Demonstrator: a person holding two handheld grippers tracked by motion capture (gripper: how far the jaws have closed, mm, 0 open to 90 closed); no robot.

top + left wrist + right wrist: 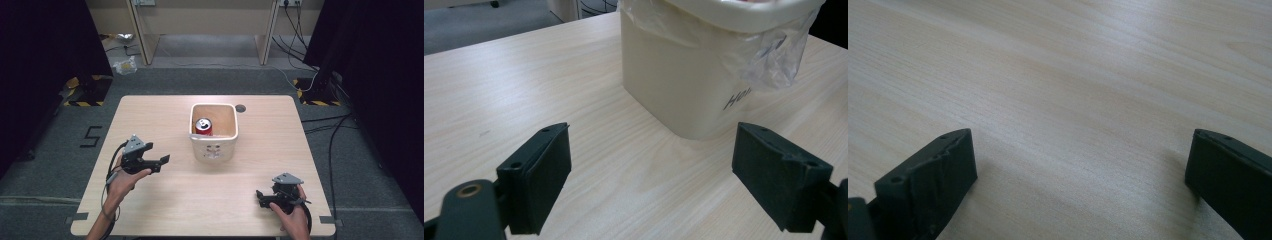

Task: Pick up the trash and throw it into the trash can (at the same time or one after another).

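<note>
A cream plastic bin [214, 145] stands at the middle of the wooden table [150, 115], lined with a clear bag. A red drink can [203, 126] stands upright inside it, at its left side. My left gripper [164, 161] is held above the table to the left of the bin, open, its jaws pointing at the bin's near corner [694, 85] with nothing between them. My right gripper [259, 196] sits low at the table's front right, open, jaws wide over bare wood [1073, 100].
A dark round hole [240, 107] lies in the table top just behind the bin. Black cables [330, 135] run over the grey floor to the right. A wooden desk frame [200, 25] stands beyond the table.
</note>
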